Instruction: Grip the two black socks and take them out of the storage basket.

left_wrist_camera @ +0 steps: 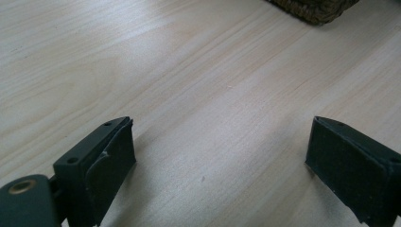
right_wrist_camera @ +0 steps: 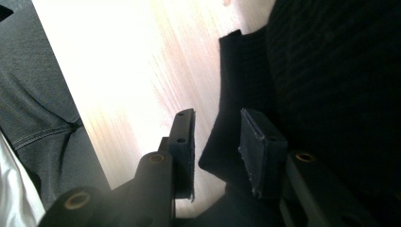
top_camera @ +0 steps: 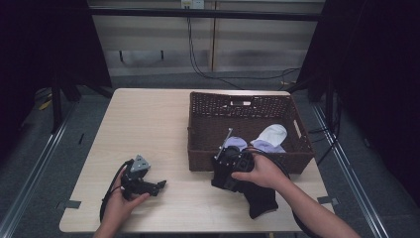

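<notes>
Right claw point(right_wrist_camera: 216, 151) astride black sock point(right_wrist_camera: 331, 85) edge (unpinched)

Black sock point(top_camera: 261, 198) flat on the table's near edge, beside the basket

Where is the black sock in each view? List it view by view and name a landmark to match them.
High view: the black sock lies on the table's near edge, right of centre, in front of the wicker basket.
Right gripper view: it fills the right side, with its edge between the jaws of the right gripper.
Left gripper view: the basket's corner sits at the top edge.
Shared landmark: the light wood table.
</notes>
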Available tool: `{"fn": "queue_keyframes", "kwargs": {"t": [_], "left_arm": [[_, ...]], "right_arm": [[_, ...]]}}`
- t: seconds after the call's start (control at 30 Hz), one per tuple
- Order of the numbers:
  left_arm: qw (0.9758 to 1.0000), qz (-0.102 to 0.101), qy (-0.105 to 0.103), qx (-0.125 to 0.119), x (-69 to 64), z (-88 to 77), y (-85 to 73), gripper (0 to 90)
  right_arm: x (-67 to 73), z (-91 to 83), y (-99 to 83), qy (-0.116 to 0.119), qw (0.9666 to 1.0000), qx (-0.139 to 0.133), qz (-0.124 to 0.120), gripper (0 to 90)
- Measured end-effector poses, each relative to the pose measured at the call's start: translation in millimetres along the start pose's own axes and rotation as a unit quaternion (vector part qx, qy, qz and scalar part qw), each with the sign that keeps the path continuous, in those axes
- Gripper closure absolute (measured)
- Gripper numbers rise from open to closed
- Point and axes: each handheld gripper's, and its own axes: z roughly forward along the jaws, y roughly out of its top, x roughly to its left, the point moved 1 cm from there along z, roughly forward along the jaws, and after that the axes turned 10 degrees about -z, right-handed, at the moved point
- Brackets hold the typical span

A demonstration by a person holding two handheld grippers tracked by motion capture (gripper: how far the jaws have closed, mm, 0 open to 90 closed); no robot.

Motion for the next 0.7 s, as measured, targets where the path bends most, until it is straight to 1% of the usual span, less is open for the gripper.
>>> {"fn": "queue_keyframes", "kwargs": {"t": [0.07, 0.1, 0.23, 0.33, 0.4, 0.43, 0.5, 0.53, 0.57, 0.6, 0.63, 0.7], "left_arm": [[1.0, 0.0, 0.0, 0.0, 0.0, 0.0, 0.0, 8.0], [1.0, 0.0, 0.0, 0.0, 0.0, 0.1, 0.0, 8.0], [1.0, -0.001, 0.0, -0.001, -0.1, 0.1, 0.0, 8.0], [1.0, 0.0, 0.0, -0.001, -0.1, 0.1, 0.0, 8.0], [1.0, 0.0, 0.0, -0.001, -0.1, 0.1, 0.0, 8.0], [1.0, 0.001, 0.0, 0.0, 0.2, -0.1, 0.0, 8.0], [1.0, -0.001, 0.0, -0.001, -0.1, 0.1, 0.0, 8.0], [1.0, -0.001, 0.0, -0.001, -0.1, 0.1, 0.0, 8.0], [1.0, -0.001, 0.0, -0.001, -0.1, 0.2, -0.1, 8.0], [1.0, -0.001, 0.0, -0.001, -0.1, 0.2, -0.1, 8.0], [1.0, 0.0, 0.0, -0.001, -0.1, 0.1, 0.0, 8.0], [1.0, -0.001, 0.0, -0.001, -0.1, 0.1, 0.0, 8.0]], "right_arm": [[0.1, -3.4, -4.8, -0.002, 1.0, -0.007, 0.002, 63.9], [0.5, -5.7, -8.3, -0.001, 0.9999, -0.01, 0.008, 61.9], [2.2, -12.7, -27.8, -0.01, 0.9998, -0.004, 0.016, 61.3], [4.1, -17.2, -43.0, -0.012, 0.9992, -0.017, 0.033, 57.0], [5.7, -21.4, -53.3, -0.016, 0.9986, -0.034, 0.038, 52.1], [6.7, -24.0, -58.0, -0.02, 0.998, -0.04, 0.045, 46.9], [7.9, -28.0, -67.8, -0.038, 0.9973, -0.045, 0.044, 37.9], [7.9, -28.0, -67.8, -0.038, 0.9973, -0.045, 0.044, 37.9], [10.6, -30.9, -76.6, -0.041, 0.9964, -0.055, 0.05, 32.5], [10.6, -30.9, -76.6, -0.041, 0.9964, -0.055, 0.05, 32.5], [10.8, -32.6, -85.6, -0.045, 0.9955, -0.06, 0.059, 28.4], [10.6, -32.7, -88.5, -0.049, 0.9951, -0.059, 0.062, 27.4]]}}
